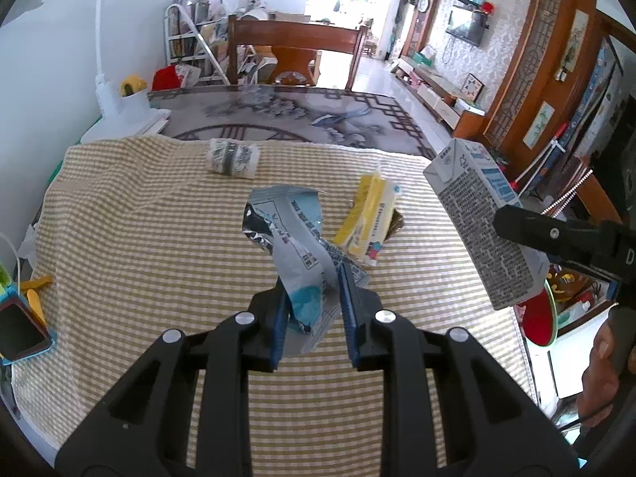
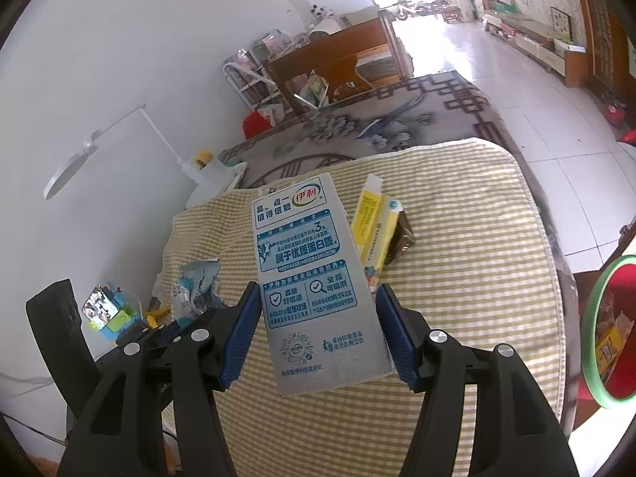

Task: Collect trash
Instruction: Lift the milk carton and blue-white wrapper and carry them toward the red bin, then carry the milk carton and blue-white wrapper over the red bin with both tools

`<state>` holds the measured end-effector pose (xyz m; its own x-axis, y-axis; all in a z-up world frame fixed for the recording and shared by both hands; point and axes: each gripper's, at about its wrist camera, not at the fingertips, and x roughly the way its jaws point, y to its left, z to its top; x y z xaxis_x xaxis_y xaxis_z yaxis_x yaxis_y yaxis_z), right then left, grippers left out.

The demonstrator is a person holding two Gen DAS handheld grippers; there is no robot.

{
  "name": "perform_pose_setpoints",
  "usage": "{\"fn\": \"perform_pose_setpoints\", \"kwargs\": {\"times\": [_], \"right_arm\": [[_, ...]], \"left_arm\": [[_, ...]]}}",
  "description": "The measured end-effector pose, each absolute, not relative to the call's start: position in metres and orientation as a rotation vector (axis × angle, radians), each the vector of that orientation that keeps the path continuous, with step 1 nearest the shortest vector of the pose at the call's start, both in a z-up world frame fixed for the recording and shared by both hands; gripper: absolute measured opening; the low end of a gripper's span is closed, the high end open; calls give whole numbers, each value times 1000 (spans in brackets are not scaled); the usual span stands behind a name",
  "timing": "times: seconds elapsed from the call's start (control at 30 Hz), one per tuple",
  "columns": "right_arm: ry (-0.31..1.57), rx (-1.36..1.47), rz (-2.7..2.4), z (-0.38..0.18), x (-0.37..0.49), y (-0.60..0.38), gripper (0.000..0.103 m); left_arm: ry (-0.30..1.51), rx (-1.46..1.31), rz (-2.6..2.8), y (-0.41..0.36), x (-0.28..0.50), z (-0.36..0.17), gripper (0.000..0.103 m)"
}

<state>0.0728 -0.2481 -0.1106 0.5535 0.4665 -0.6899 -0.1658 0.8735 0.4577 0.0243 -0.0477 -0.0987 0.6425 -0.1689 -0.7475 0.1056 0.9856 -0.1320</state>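
In the left wrist view, the left gripper [image 1: 314, 310] pinches a torn, crumpled grey-blue foil wrapper [image 1: 292, 246] above the checked yellow tablecloth [image 1: 139, 246]; held by one end, it could slip out.

In the right wrist view, the right gripper [image 2: 314, 330] clamps a grey-white milk carton [image 2: 314, 274]. Only here a green-rimmed red bin [image 2: 596, 338], probably for the trash, is clear.

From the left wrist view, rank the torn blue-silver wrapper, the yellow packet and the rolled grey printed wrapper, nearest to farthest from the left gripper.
1. Torn blue-silver foil wrapper: clamped between the left gripper pads.
2. Flat yellow packet: lying on the checked cloth, ahead and right.
3. Rolled grey printed wrapper: near the cloth's far edge, ahead and slightly left.
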Motion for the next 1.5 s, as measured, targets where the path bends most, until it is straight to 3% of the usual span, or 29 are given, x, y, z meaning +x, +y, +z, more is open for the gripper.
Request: {"fn": "perform_pose_setpoints", "kwargs": {"times": [1.5], "right_arm": [[864, 458, 359, -98, 50, -433, 58]], "left_arm": [[800, -31, -192, -230, 18, -67, 23]]}}
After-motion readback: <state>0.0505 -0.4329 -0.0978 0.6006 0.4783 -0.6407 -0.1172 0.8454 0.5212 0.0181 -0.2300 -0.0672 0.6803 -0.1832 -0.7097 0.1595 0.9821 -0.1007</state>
